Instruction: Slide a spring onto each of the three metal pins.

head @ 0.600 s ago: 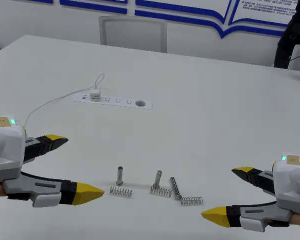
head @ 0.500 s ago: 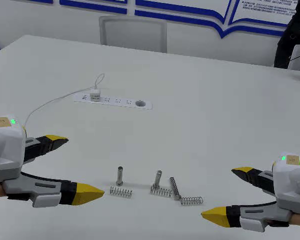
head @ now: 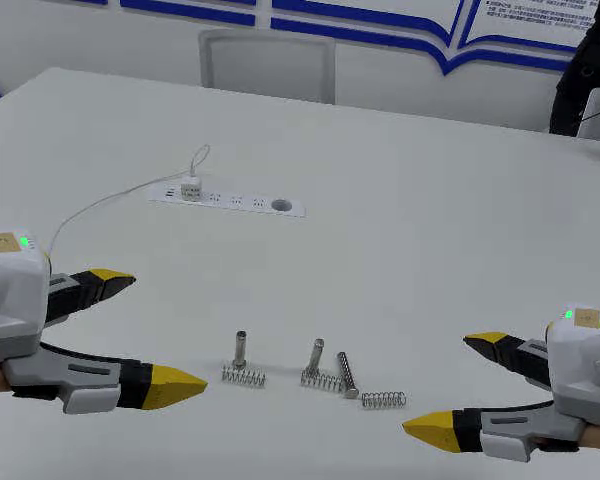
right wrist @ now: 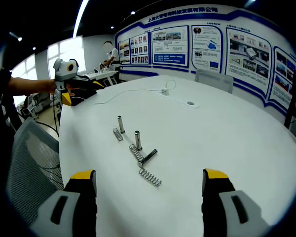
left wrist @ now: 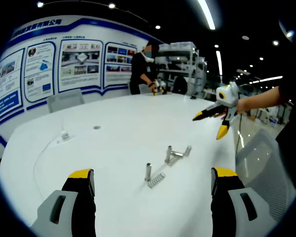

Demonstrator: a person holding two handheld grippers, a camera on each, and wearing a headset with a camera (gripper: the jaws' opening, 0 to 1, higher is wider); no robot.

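Observation:
Three metal pins sit near the front of the white table [head: 400, 220]. The left pin [head: 240, 350] and the middle pin [head: 316, 356] stand upright, and the third pin [head: 347, 375] lies flat. A spring lies by each: one spring [head: 243, 376] at the left pin's foot, one [head: 321, 381] by the middle pin, one [head: 383, 400] to the right of the lying pin. My left gripper [head: 170, 330] is open, left of the pins and apart from them. The right gripper [head: 435, 385] is open, right of the springs. Both hold nothing. In the right gripper view the lying pin [right wrist: 148, 157] is ahead of the jaws.
A white power strip [head: 225, 200] with a plugged charger [head: 190, 187] and a cable lies farther back on the table. A grey chair [head: 267, 65] stands behind the table. A person [head: 580, 70] is at the far right corner.

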